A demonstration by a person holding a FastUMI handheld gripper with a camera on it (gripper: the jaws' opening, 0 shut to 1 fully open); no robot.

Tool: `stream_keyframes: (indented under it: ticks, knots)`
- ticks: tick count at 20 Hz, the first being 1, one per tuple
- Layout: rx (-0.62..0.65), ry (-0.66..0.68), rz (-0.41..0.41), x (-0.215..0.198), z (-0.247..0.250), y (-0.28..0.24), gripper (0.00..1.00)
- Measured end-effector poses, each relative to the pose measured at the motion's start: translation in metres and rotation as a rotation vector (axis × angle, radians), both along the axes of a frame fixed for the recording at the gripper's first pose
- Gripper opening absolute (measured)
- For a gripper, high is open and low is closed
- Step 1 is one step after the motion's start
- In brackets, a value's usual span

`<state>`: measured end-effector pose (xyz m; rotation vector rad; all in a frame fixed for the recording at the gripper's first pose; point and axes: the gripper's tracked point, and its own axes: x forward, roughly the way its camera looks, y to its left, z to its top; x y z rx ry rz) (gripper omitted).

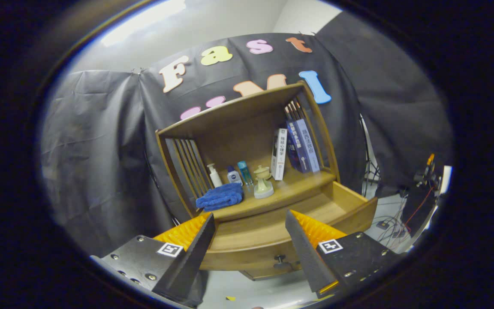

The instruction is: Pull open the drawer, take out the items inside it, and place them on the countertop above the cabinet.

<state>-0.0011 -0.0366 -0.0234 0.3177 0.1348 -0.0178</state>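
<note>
The claw (250, 223) consists of two wedge-shaped fingers (195, 251) that taper toward their tips. Each finger's inner face carries a ribbed, sawtooth-textured pad (315, 229). Behind each finger sits a flat, dark metal mounting plate (137, 259) with a matte finish. Each plate is fastened by several small round silver screws (150, 277) set along its edges. A small square black-and-white fiducial marker (169, 249) is fixed on the top of each plate, just behind the root of the finger.
</note>
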Motion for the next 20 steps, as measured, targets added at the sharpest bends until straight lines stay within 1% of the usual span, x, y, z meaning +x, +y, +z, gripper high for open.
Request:
stream_keyframes:
  ticks: [2,4,5,8,10,12,15,20]
  knots:
    - [-0.009,0.011,-0.014,0.005,-0.023,-0.011,0.99]
    - [-0.056,0.017,-0.051,0.007,-0.041,-0.027,0.99]
    - [-0.074,0.031,-0.056,0.007,-0.052,-0.029,0.99]
    - [-0.139,0.083,-0.044,0.007,-0.083,-0.031,0.99]
    - [-0.19,0.093,-0.041,0.01,-0.102,-0.032,0.99]
    - [-0.222,0.088,-0.025,0.011,-0.118,-0.028,0.99]
    - [-0.265,0.091,-0.035,0.016,-0.14,-0.034,0.99]
    - [-0.324,0.062,-0.021,0.036,-0.165,-0.042,0.99]
